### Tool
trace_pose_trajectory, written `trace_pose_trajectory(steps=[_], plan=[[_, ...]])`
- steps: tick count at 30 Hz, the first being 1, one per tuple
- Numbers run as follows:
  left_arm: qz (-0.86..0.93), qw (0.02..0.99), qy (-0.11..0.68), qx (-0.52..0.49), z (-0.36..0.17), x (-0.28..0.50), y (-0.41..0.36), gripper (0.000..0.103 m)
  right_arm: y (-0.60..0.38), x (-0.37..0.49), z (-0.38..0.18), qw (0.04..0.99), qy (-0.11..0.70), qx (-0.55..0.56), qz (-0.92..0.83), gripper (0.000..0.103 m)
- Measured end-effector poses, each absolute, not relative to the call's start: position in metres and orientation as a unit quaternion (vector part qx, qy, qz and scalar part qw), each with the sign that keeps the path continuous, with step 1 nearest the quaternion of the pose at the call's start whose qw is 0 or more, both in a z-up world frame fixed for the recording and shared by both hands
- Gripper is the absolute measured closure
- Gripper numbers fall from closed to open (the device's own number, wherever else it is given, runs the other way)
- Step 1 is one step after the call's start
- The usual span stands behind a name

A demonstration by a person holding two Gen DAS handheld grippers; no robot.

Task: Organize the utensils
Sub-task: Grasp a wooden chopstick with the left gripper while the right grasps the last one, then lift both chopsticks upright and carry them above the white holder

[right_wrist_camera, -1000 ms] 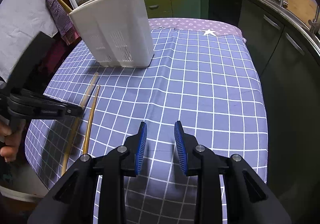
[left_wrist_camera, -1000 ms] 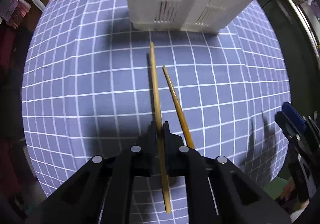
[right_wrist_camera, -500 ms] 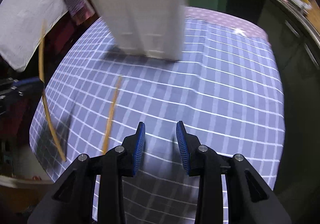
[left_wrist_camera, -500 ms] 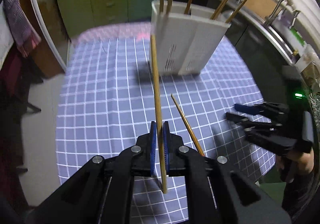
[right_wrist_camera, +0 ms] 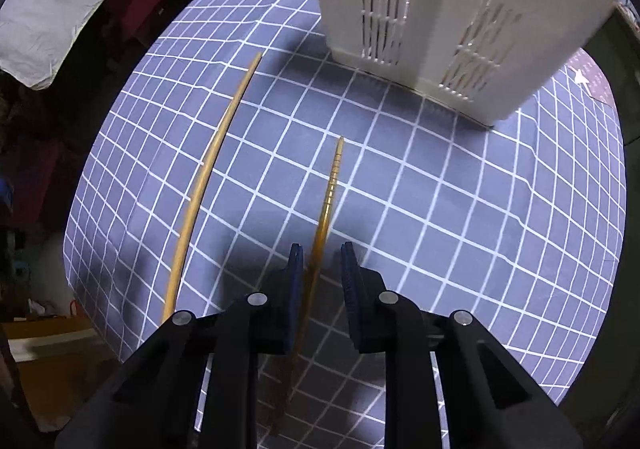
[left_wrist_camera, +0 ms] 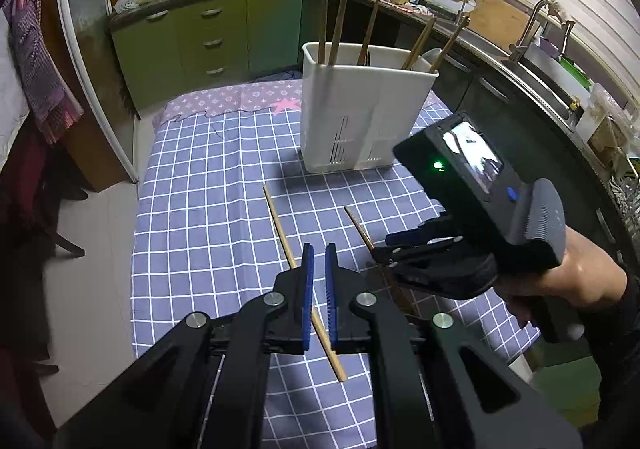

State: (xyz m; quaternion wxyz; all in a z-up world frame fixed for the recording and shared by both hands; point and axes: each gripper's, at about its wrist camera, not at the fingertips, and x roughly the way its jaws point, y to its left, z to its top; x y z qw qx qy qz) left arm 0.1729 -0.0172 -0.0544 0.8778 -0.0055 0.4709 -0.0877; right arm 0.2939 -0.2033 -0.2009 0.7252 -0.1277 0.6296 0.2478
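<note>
Two wooden chopsticks lie on the blue checked tablecloth (left_wrist_camera: 200, 233). The light chopstick (left_wrist_camera: 280, 229) (right_wrist_camera: 208, 165) lies on the cloth, passing under my left gripper (left_wrist_camera: 318, 289), whose jaws stand slightly apart and above it. The darker ridged chopstick (right_wrist_camera: 328, 193) (left_wrist_camera: 360, 227) lies between the fingers of my right gripper (right_wrist_camera: 322, 285), which is open around its thick end, low over the cloth. The right gripper also shows in the left wrist view (left_wrist_camera: 404, 249). A white slotted utensil holder (left_wrist_camera: 360, 113) (right_wrist_camera: 452, 9) stands behind, holding several chopsticks.
The table's front edge is close below both grippers, the floor (left_wrist_camera: 92, 233) lies to the left. Green kitchen cabinets (left_wrist_camera: 208, 33) and a counter with a sink (left_wrist_camera: 540, 61) surround the table. A cloth hangs at the left (left_wrist_camera: 36, 73).
My left gripper held the light chopstick raised; now the chopstick lies on the cloth and the jaws have parted. My right gripper moved left and down, straddling the ridged chopstick.
</note>
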Motion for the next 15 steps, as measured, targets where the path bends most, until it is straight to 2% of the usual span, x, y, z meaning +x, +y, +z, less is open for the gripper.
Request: trace_pose_trajectory(steps=[8,15], plan=[[-0.081,0.867,0.492,-0.011,-0.072,0.179,-0.013,0.097,-0.186,0.293,-0.215,0.728,0.627,-0.159,0.227,0.095],[-0.070,0.836,0.543,-0.027,-0.099,0.204,-0.013,0.097,-0.211,0.291,-0.197,0.750,0.605,-0.118,0.239,0.096]])
